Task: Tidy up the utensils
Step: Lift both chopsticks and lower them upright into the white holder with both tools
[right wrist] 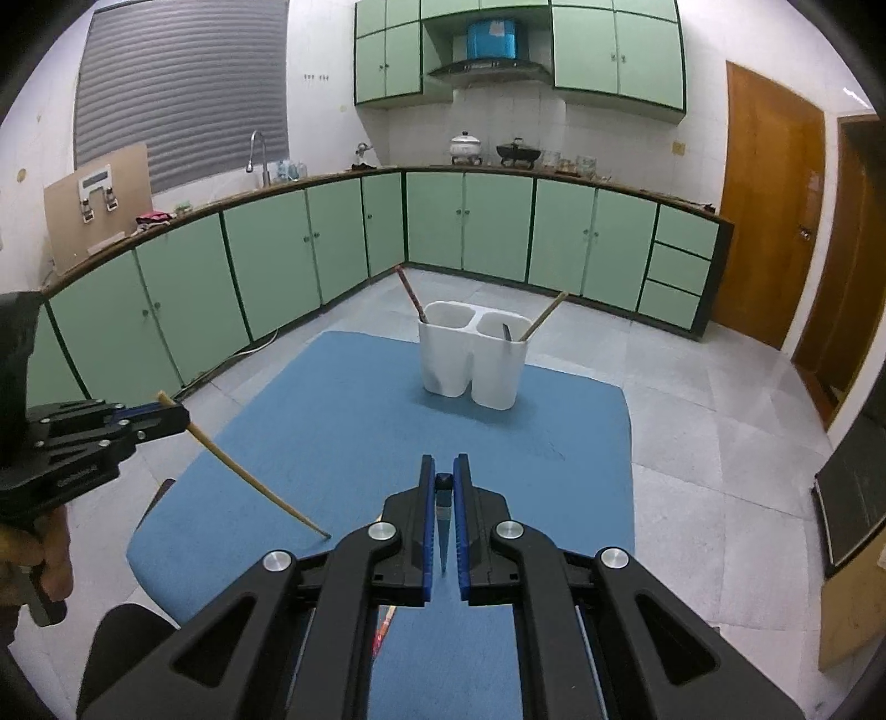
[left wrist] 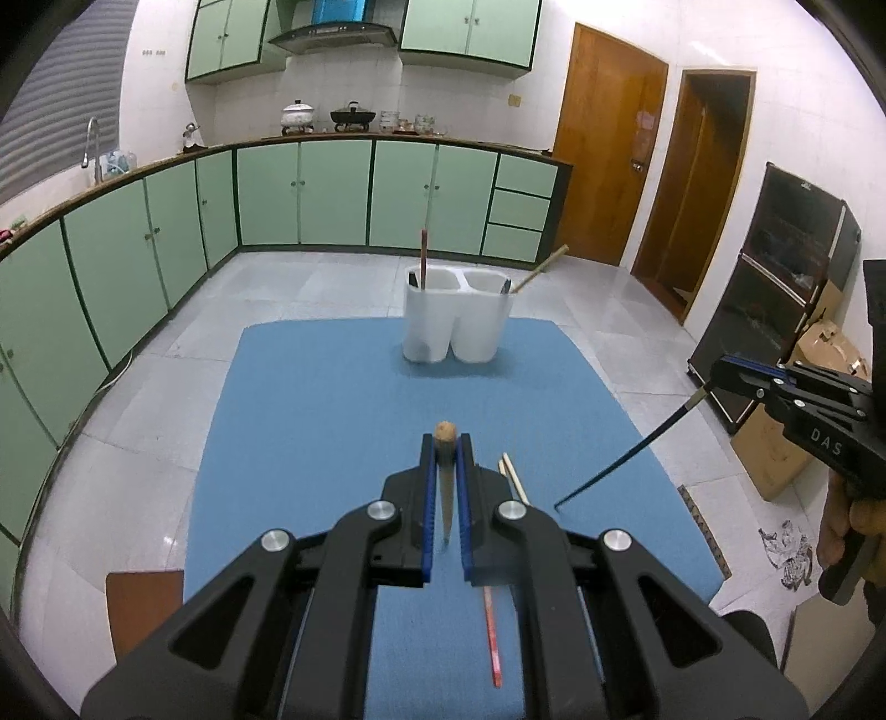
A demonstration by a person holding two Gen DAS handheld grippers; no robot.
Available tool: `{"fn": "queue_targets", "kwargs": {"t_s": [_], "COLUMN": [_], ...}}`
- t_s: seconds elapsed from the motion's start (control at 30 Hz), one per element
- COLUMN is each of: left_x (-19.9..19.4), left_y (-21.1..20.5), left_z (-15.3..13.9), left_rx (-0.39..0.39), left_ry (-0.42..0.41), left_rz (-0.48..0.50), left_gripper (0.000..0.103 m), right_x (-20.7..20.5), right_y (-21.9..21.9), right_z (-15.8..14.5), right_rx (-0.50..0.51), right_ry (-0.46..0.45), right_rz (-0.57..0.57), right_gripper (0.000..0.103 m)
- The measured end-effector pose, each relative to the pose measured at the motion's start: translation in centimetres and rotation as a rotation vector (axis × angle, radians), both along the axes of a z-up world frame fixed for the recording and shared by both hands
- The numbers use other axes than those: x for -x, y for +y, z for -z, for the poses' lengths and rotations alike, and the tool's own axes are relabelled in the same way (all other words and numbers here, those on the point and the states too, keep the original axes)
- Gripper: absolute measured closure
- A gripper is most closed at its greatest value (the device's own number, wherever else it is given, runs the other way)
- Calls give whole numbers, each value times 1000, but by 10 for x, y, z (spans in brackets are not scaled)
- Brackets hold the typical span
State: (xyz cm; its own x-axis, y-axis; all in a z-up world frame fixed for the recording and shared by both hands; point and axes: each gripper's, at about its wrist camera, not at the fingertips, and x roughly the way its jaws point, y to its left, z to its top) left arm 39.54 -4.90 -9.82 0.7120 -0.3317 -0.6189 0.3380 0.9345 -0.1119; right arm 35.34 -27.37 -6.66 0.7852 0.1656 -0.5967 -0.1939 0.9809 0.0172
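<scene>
Pretty clearly a home kitchen: mint-green base cabinets (right wrist: pixel 266 260) run along two walls under a dark counter (right wrist: pixel 554 176), with matching wall cabinets (right wrist: pixel 614 50) up top and a range hood (right wrist: pixel 490 67) between them. There's a faucet (right wrist: pixel 257 152) over by the shuttered window (right wrist: pixel 183 83), plus a white pot (right wrist: pixel 465 145), a black wok (right wrist: pixel 518 150) and a kettle (right wrist: pixel 362 152) sitting on the counter. Add the white tiled walls (left wrist: pixel 343 94), grey tile floor (right wrist: pixel 692 399) and wooden doors (left wrist: pixel 603 149), and it's just somebody's house.
</scene>
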Motion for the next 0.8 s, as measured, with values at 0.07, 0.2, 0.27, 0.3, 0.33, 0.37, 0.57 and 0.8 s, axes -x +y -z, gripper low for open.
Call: {"fn": "queue_targets", "kwargs": {"t_s": [0.07,0.2,0.27,0.3,0.33,0.37,0.57,0.8], "left_x": [-7,-18,-24,-27,-28,-31,-53,-99], "left_y": [-2,-8,-14,-17,-20,-24,-45,-72], "left_z": [-9,-31,-45,-54,-61,-69,-121,-152], "left_rx": [-13,-29,-36,-36,-39,-42,-9,50], "left_ry": [-20,-60,-83,-99,-113,-130,-223,-282], "left_rz": [6,20,30,37,40,42,49,24], "left_gripper": [97,97,97,97,97,97,97,97], "right_x": [-6,-16,-21,-24,-27,-30,-69,-121], "right_y": [0,-5,-6,-6,-7,-8,-21,-27], "right_z": [-7,-23,-37,-43,-52,-59,-116,-160], "right_rx": [7,7,2,-1,-2,-1,-51,-59], "right_ry": [0,1,-3,-8,-18,-26,-90,-171], "right_rz": [-5,-18,-24,-26,-27,-28,-1,42], "right_gripper": [97,97,97,97,97,97,97,97]}}
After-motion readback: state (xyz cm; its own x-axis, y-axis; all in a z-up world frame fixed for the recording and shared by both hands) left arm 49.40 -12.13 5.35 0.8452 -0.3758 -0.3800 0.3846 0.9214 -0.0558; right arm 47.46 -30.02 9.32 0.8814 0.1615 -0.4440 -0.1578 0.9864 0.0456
